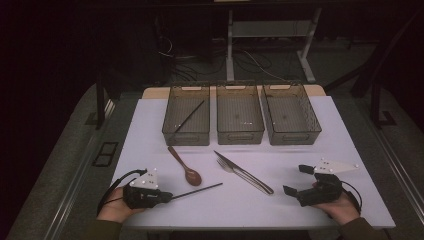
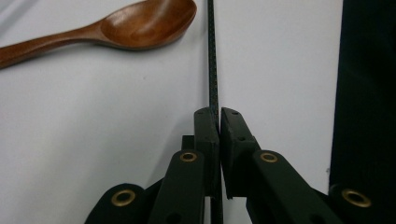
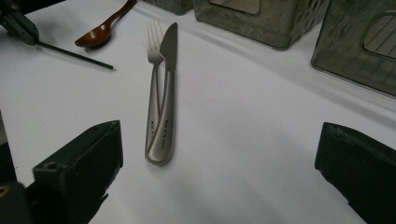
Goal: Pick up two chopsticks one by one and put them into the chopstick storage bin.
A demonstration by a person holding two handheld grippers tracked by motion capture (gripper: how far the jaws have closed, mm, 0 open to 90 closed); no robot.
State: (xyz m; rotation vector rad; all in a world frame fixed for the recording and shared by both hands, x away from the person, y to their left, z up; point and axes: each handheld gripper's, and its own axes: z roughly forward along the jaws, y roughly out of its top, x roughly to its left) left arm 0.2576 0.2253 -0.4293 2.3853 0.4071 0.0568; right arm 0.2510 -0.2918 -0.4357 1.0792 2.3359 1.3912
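My left gripper [image 1: 170, 196] [image 2: 218, 114] lies low at the table's front left, shut on the end of a thin black chopstick [image 1: 197, 190] [image 2: 212, 56] that points right across the white table [image 1: 300, 150]. A brown wooden spoon [image 1: 186, 167] [image 2: 130, 28] lies just beyond it. A steel knife [image 1: 245, 173] [image 3: 168, 88] rests partly over a steel fork [image 3: 153, 84] at centre front. My right gripper [image 1: 296, 180] [image 3: 219, 158] is open at the front right, its jaws wide apart and aimed at the handles of the knife and fork, a short way off.
Three grey mesh baskets stand in a row at the back: left [image 1: 186, 136], middle [image 1: 240, 136], right [image 1: 292, 137]. A second black chopstick [image 1: 190, 117] lies slanted in the left basket. The table's front edge is close under both hands.
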